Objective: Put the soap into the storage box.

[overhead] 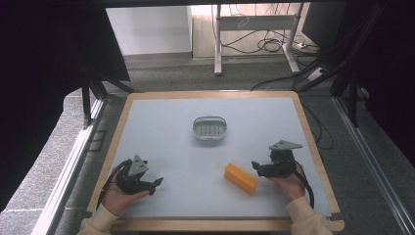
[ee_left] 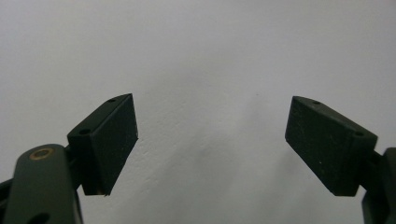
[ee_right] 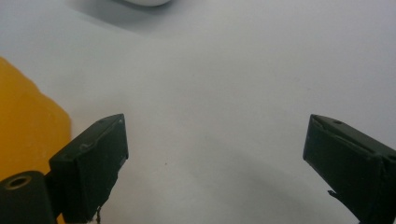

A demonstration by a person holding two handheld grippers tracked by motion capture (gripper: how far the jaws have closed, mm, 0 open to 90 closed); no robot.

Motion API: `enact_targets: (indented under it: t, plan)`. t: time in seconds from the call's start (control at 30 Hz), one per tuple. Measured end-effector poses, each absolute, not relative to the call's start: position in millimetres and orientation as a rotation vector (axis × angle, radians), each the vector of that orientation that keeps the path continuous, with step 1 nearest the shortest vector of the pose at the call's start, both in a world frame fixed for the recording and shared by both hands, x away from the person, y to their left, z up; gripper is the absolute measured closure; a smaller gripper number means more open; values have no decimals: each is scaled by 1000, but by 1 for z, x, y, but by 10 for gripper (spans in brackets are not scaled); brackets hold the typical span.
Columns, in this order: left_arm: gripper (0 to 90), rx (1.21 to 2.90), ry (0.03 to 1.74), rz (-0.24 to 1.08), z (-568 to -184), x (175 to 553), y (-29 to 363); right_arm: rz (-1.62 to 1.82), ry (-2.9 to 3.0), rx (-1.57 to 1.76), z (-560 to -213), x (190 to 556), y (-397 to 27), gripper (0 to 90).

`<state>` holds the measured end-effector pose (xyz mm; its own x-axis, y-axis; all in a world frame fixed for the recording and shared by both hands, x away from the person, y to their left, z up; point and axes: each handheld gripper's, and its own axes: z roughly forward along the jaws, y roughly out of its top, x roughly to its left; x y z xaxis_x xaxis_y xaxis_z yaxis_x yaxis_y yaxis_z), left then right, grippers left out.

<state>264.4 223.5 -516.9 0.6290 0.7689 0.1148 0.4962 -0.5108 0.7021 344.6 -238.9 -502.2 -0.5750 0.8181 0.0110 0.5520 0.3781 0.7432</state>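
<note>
Pale grey tabletop with a light wooden rim (overhead: 119,128), dark floor and cables beyond the far edge. Your left gripper (overhead: 155,183) rests low at the near left, jaws spread wide, nothing between them but bare surface in the left gripper view (ee_left: 211,140). Your right gripper (overhead: 256,166) sits at the near right, jaws also wide apart and holding nothing (ee_right: 215,158). Orange rectangular block (overhead: 241,178) lies flat just beside the right gripper's tips, outside the jaws; it shows at the left edge of the right gripper view (ee_right: 25,126). Small white oval slotted dish (overhead: 210,128) sits mid-table, well apart from both grippers.
</note>
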Motion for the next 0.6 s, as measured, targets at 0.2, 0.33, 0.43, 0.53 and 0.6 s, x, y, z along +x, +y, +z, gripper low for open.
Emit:
enact_targets:
  t: [0.2,0.33,0.43,0.53,0.6]
  plan:
    - [172,2218,974,560,-517,262,223,1024,2257,1193,-499,336,-246,65]
    - [173,2209,956,560,-515,256,225,1035,2216,1184,-491,328,-248,70]
    - [173,2203,955,553,-515,256,226,1033,2215,1178,-489,324,-248,73]
    - [173,2204,960,554,-516,258,228,1037,2219,1185,-489,327,-249,73]
    - [174,2204,966,553,-517,259,229,1045,2222,1195,-490,330,-250,70]
